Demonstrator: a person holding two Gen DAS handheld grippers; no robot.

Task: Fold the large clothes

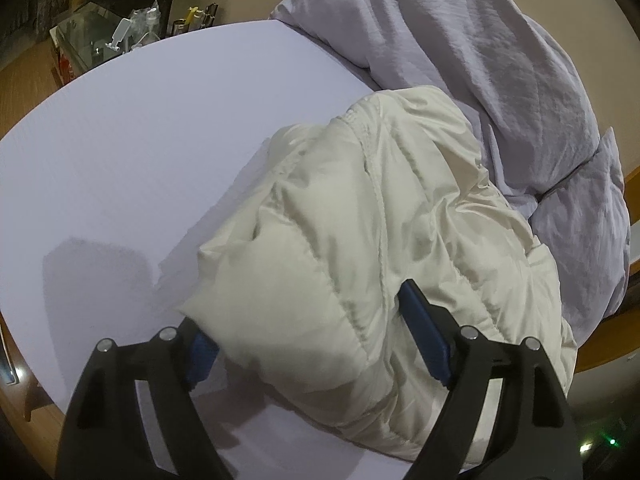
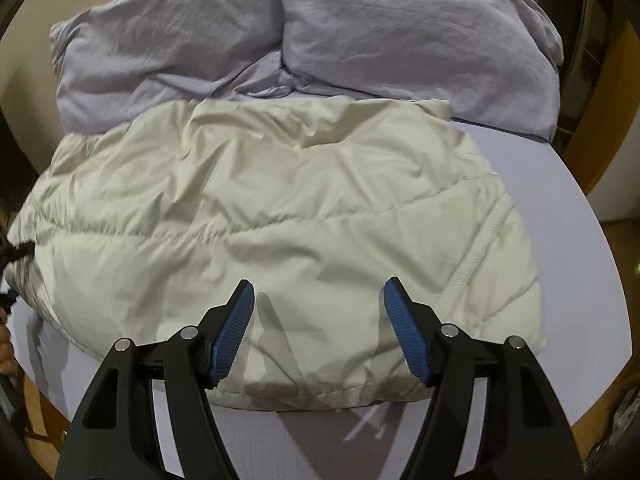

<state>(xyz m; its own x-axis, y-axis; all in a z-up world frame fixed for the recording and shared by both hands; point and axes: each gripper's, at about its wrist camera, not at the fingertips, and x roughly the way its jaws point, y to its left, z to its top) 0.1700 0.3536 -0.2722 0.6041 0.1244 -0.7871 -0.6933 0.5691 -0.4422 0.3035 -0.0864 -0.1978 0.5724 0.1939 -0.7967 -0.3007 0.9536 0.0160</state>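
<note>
A cream puffer jacket (image 1: 360,220) lies folded into a thick bundle on the lilac bed sheet (image 1: 140,160). My left gripper (image 1: 298,304) is open and wide, and a puffy edge of the jacket bulges up between its blue pads (image 1: 424,340) without being pinched. In the right wrist view the jacket (image 2: 280,208) is a broad rectangle with quilted seams. My right gripper (image 2: 320,282) hangs open just above its near edge, nothing between the pads, and casts a shadow on the fabric. A black drawstring (image 2: 16,256) shows at the jacket's left end.
A crumpled lilac duvet (image 2: 280,40) is heaped behind the jacket, seen in the left view as the duvet (image 1: 460,40) at the upper right. A cluttered bedside surface with bottles (image 1: 140,28) stands beyond the bed's far left corner. Bare sheet (image 2: 560,240) lies right of the jacket.
</note>
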